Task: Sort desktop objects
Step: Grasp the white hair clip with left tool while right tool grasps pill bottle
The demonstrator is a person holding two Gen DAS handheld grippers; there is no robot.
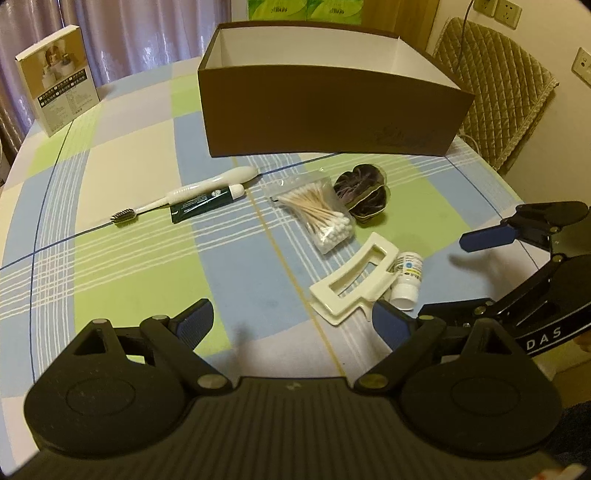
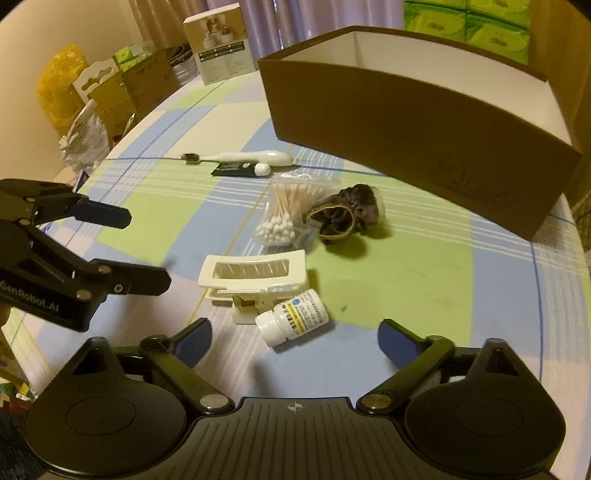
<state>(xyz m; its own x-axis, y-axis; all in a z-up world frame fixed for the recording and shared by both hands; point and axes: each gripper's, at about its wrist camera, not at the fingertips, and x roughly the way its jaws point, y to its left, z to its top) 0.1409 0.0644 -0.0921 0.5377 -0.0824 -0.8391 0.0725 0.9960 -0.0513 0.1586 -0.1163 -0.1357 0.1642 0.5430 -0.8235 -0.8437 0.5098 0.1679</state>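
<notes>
Several small items lie on the checked tablecloth in front of an open brown box (image 1: 332, 110) (image 2: 406, 129): a white toothbrush (image 1: 192, 192) (image 2: 251, 157), a dark green tube (image 1: 207, 201) (image 2: 236, 169), a bag of cotton swabs (image 1: 317, 210) (image 2: 288, 210), a dark scrunchie (image 1: 364, 192) (image 2: 347, 214), a white hair clip (image 1: 354, 280) (image 2: 255, 275) and a white pill bottle (image 1: 406, 277) (image 2: 295, 317) on its side. My left gripper (image 1: 291, 323) (image 2: 129, 249) is open, just left of the clip. My right gripper (image 1: 472, 273) (image 2: 295, 339) is open, with the bottle just ahead between its fingers.
A small printed carton (image 1: 57, 77) (image 2: 221, 48) stands at the table's far left edge. A padded chair (image 1: 498, 85) is behind the box on the right. Green tissue packs (image 1: 306, 9) (image 2: 465, 22) sit beyond the box. Cardboard boxes and a yellow bag (image 2: 59, 85) stand off the table.
</notes>
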